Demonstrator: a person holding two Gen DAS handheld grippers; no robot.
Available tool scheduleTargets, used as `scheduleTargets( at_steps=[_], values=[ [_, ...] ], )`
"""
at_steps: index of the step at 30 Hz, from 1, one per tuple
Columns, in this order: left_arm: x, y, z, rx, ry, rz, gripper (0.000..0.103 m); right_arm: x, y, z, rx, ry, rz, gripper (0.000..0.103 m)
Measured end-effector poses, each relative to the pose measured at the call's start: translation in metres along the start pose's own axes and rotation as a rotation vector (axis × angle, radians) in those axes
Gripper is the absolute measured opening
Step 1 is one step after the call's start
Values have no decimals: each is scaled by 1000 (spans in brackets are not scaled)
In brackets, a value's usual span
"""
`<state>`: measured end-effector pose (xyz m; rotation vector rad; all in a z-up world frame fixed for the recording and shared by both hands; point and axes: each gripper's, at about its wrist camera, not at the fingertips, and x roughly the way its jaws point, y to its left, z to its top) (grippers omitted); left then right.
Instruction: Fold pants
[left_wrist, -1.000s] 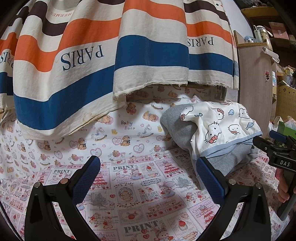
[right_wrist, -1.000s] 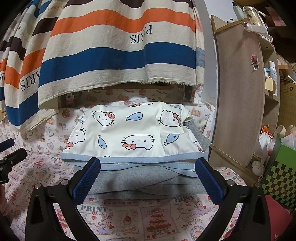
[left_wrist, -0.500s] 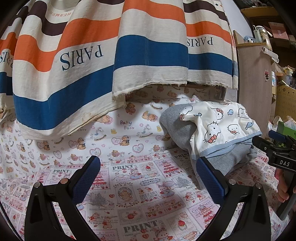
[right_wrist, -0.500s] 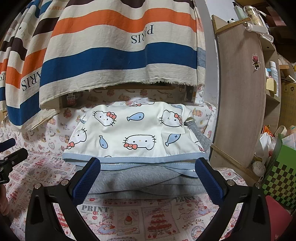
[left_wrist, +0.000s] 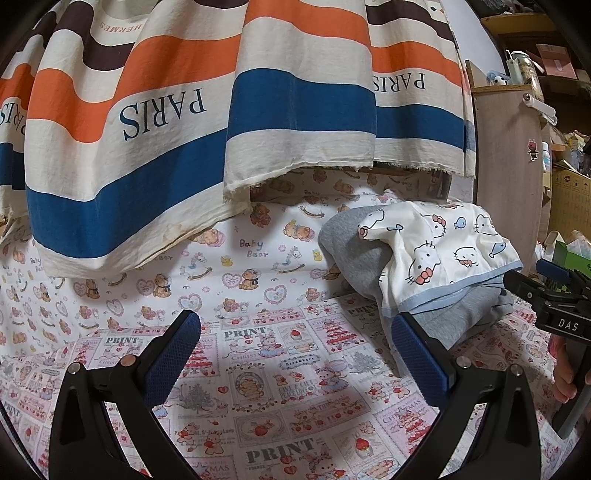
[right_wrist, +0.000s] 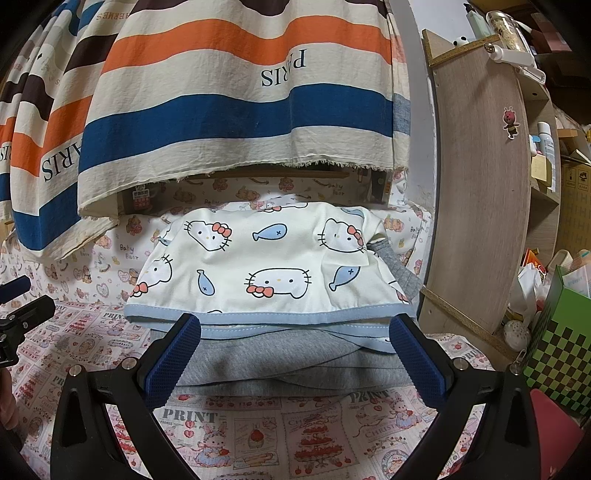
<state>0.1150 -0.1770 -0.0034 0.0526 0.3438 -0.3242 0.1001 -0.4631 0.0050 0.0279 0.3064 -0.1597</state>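
Folded white pants with a cat-and-fish print and a light blue hem (right_wrist: 266, 266) lie on top of folded grey clothes (right_wrist: 280, 362) on the patterned cloth. They also show in the left wrist view (left_wrist: 443, 251) at the right. My right gripper (right_wrist: 295, 354) is open and empty, just in front of the stack. My left gripper (left_wrist: 295, 354) is open and empty over the bare patterned cloth, left of the stack. The right gripper's body (left_wrist: 554, 306) shows at the left view's right edge.
A striped orange, blue and cream cloth (left_wrist: 221, 110) hangs behind the work surface. A wooden shelf panel (right_wrist: 480, 184) stands at the right, with a green checkered box (right_wrist: 561, 362) beside it. The patterned cloth (left_wrist: 277, 387) covers the surface.
Both views have shifted very slightly; the right gripper sits a little closer to the stack. Both grippers stay open.
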Motion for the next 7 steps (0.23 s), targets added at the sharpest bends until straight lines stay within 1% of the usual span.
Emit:
scheduleTargets(
  at_steps=[3, 7],
  values=[
    [0, 1, 0, -6, 1, 5, 103, 0, 0, 0, 2, 2, -1, 102],
    [0, 6, 0, -25, 0, 31, 103, 1, -3, -1, 11, 14, 3, 102]
  ],
)
